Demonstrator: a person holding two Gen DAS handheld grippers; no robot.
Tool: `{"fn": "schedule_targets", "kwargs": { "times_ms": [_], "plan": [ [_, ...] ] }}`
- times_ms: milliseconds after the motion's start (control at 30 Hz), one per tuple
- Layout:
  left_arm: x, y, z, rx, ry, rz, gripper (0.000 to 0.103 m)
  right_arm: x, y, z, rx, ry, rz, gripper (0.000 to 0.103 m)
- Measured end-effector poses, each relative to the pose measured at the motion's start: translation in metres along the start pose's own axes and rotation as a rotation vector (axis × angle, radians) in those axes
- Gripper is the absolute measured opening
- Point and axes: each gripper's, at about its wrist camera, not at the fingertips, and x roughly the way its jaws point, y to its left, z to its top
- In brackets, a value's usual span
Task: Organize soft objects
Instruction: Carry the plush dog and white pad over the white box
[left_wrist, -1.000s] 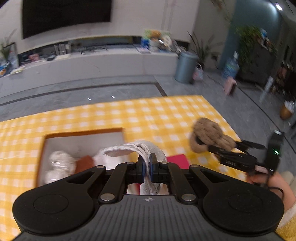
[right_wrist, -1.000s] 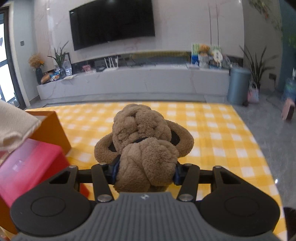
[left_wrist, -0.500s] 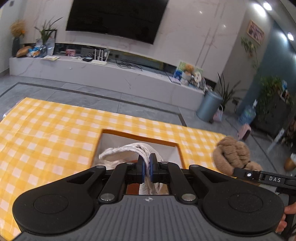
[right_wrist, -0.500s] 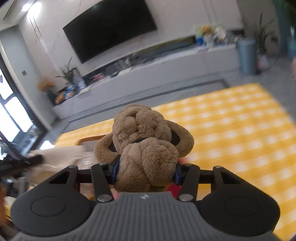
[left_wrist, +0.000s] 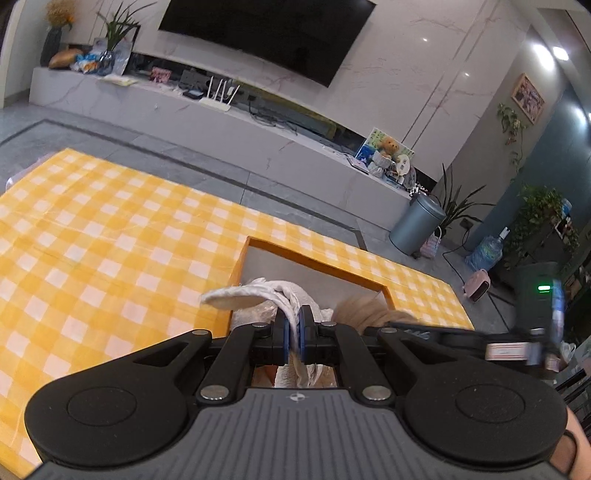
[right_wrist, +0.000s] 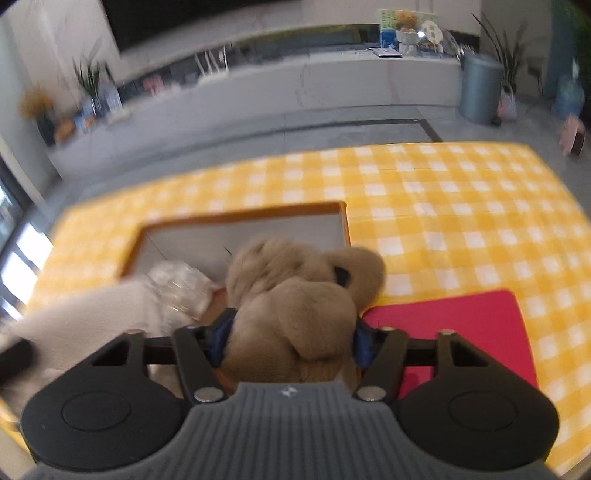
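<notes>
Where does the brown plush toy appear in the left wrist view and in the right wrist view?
Left wrist view: brown plush toy, a blurred tuft right of centre, low, over the orange box.
Right wrist view: brown plush toy, centre, between the right gripper jaws.
Shared landmark: the grey bin.

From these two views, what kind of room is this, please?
Most likely a home living room: a large wall-mounted television hangs above a long low media shelf, with potted plants nearby. The yellow checked cloth seems to cover a table.
</notes>
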Motion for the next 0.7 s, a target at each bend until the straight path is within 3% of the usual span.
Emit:
{"fn": "schedule_targets", "kwargs": {
  "times_ms": [100,167,233,300,367,433,500,600,700],
  "plan": [
    [-0.003,0.006,0.002,-0.027,0.003,-0.021,0.006,0.004,0.007,0.000,-0.029,0.044,-0.015,0.075],
    [-0.007,0.007,0.003,-0.025,-0.001,-0.023,0.006,-0.008,0.008,0.000,-0.040,0.024,-0.005,0.085],
    [-0.010,0.007,0.004,-0.028,-0.008,-0.019,0.006,-0.026,0.012,0.002,-0.110,-0.032,-0.032,0.085],
    [-0.010,0.007,0.006,-0.019,-0.009,-0.018,0.006,-0.041,0.022,-0.002,-0.255,-0.108,-0.073,0.076],
    [-0.012,0.007,0.007,-0.020,-0.011,-0.019,0.006,-0.046,0.030,-0.004,-0.406,-0.124,-0.111,0.031],
    [-0.013,0.006,0.007,-0.019,-0.015,-0.019,0.006,-0.041,0.035,-0.005,-0.494,-0.056,-0.088,0.015],
    [-0.014,0.003,0.007,-0.011,-0.020,-0.019,0.006,-0.029,0.037,-0.010,-0.537,0.010,-0.074,0.013],
    [-0.013,0.002,0.007,0.001,-0.019,-0.021,0.006,-0.003,0.042,-0.017,-0.627,0.055,-0.163,0.013],
    [-0.009,0.002,0.006,0.008,-0.009,-0.024,0.006,0.021,0.037,-0.010,-0.553,0.099,-0.173,0.012]
  ]
}}
